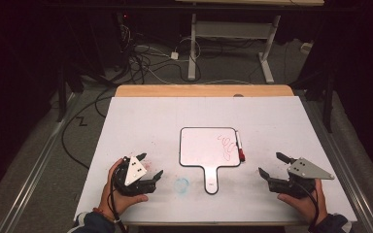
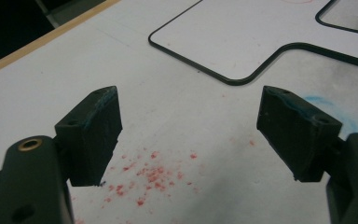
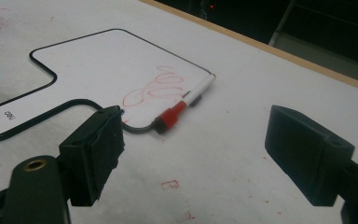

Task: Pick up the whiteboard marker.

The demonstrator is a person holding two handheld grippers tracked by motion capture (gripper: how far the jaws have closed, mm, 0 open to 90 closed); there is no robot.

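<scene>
I had both the left gripper and right gripper spread wide and empty, red marker untouched against the scribbled paddle whiteboard's right edge, so pickup hadn't started.

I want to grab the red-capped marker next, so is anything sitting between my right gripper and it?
Nothing visible does. The right gripper is open and empty, and bare table lies between it and the marker, which lies along the right edge of the whiteboard paddle, beside the red scribble.
</scene>
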